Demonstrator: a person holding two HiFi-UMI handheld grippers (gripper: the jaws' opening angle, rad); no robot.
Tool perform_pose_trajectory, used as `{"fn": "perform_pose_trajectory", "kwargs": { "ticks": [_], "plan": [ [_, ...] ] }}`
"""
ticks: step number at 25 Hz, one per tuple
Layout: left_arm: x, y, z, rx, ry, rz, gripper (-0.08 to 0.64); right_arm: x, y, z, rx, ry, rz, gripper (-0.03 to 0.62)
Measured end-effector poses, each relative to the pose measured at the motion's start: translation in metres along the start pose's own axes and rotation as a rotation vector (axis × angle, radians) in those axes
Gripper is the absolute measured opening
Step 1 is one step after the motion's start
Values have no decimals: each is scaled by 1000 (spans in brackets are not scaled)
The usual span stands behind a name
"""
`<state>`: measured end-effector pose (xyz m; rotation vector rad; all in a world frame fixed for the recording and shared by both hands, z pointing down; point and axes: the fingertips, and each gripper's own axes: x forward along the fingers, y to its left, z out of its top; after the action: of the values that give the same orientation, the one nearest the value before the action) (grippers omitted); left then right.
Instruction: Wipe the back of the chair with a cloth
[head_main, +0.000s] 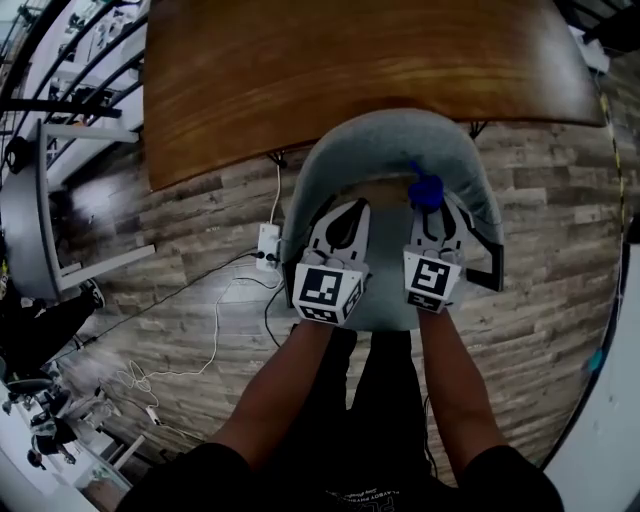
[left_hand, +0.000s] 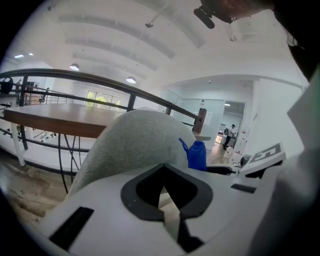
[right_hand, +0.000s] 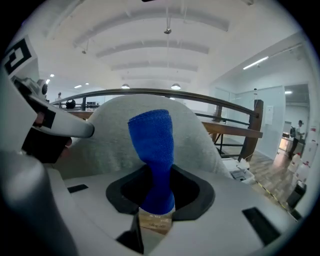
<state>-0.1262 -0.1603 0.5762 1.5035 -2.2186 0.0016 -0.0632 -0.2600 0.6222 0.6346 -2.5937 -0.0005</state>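
The grey upholstered chair has a curved back (head_main: 400, 130) that rises just ahead of both grippers, which hover over its seat (head_main: 385, 305). A blue cloth (head_main: 425, 190) sticks up out of my right gripper (head_main: 432, 215), whose jaws are shut on it. In the right gripper view the cloth (right_hand: 152, 145) stands upright in front of the chair back (right_hand: 115, 135), close to it; contact cannot be told. My left gripper (head_main: 345, 218) sits beside the right one, shut and holding nothing. The left gripper view shows the chair back (left_hand: 132, 145) and the cloth (left_hand: 196, 155) to the right.
A brown wooden table (head_main: 350, 70) stands right behind the chair. On the wood-plank floor at the left lie a white power strip (head_main: 268, 247) and loose white cables (head_main: 200, 340). A dark railing (right_hand: 165, 92) runs behind the table. A grey curved furniture piece (head_main: 25, 230) is at far left.
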Motion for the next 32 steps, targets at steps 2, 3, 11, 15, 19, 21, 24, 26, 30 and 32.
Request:
{"fn": "perform_pose_trajectory", "kwargs": {
  "ticks": [2,3,11,15,19,21,24,26,30,32],
  "plan": [
    [-11,13,-6,-11,2,41,6,3,19,2,-2,-3,33,110],
    [-17,19,-9,-16,4,59,6,4,29,3,-4,-8,55,110],
    [-63,55,-33,-95,-15,152,6,8,118,-7,-5,-1,327,110],
    [-80,64,-46,-125,-26,184,6,5,158,-14,-39,-10,457,110],
    [-93,72,-60,-153,-22,215,6,-2,200,-21,-33,-10,606,110],
    [-99,75,-66,-163,-23,234,6,-5,218,-26,-31,0,655,110],
    [-108,78,-72,-174,-27,256,6,-8,237,-35,-39,12,699,110],
    [-110,78,-75,-181,-31,256,6,-9,247,-38,-46,10,721,110],
    [-108,77,-79,-190,-30,252,6,-1,258,-38,-51,-20,732,110],
    [-107,77,-80,-192,-27,252,6,6,257,-36,-59,-38,712,110]
  ]
}}
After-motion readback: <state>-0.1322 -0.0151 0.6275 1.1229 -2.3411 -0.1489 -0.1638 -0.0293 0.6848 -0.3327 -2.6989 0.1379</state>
